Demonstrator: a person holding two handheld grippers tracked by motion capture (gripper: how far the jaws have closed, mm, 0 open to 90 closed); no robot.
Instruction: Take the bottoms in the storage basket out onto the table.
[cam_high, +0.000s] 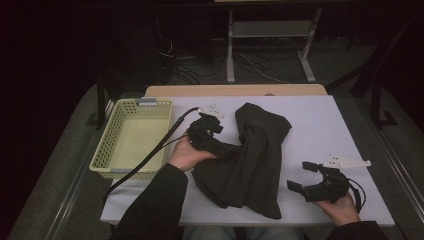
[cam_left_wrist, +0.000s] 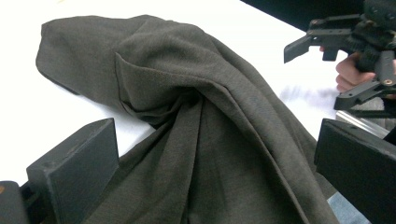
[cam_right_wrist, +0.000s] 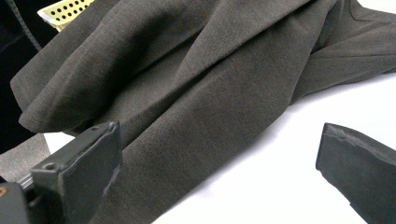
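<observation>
I count one dark garment (cam_high: 255, 160) crumpled mid-table (cam_high: 320, 125), one yellow basket (cam_high: 131, 137) to its left, and my two grippers. The left gripper (cam_high: 220, 147) sits at the cloth's left edge, fingers (cam_left_wrist: 74, 163) spread with fabric lying between them but unpinched, their tips hidden from above; the right gripper (cam_high: 305, 177) waits released just right of it, its fingers (cam_right_wrist: 79, 163) beside the hem

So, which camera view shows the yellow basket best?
The high view: the whole yellow basket stands left of the dark garment, with its perforated walls and inside visible. The right gripper view shows one perforated corner behind the cloth.
</observation>
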